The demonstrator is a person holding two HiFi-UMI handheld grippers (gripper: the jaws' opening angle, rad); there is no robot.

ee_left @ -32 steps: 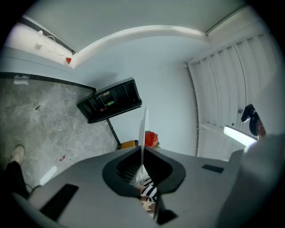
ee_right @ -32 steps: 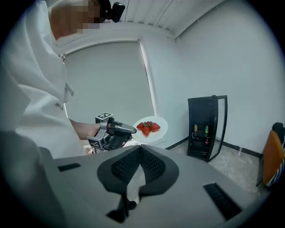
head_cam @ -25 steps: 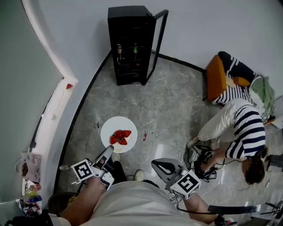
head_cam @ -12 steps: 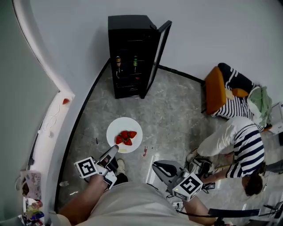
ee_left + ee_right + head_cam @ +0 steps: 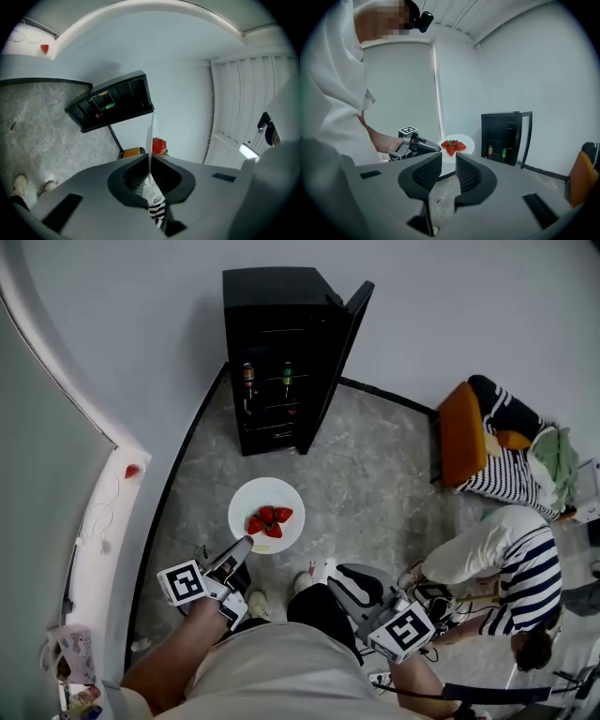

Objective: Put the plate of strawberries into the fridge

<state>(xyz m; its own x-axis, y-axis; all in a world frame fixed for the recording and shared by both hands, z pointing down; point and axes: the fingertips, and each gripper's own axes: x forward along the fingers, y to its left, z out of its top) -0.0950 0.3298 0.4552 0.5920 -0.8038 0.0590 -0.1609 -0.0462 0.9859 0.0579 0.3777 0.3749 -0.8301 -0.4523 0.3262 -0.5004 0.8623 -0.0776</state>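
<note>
White plate (image 5: 265, 495) with red strawberries (image 5: 268, 520) on it is up in the air over the grey floor (image 5: 375, 465), in front of the black fridge (image 5: 272, 343), whose door (image 5: 339, 357) stands open. The left gripper (image 5: 242, 547) has its jaws pinched tight on the near edge of the plate. The right gripper (image 5: 449, 164) is off to the side, its jaws apart with nothing between them.

Level white plate (image 5: 246, 508) of red strawberries (image 5: 269, 521), short of open black fridge (image 5: 272, 296)
</note>
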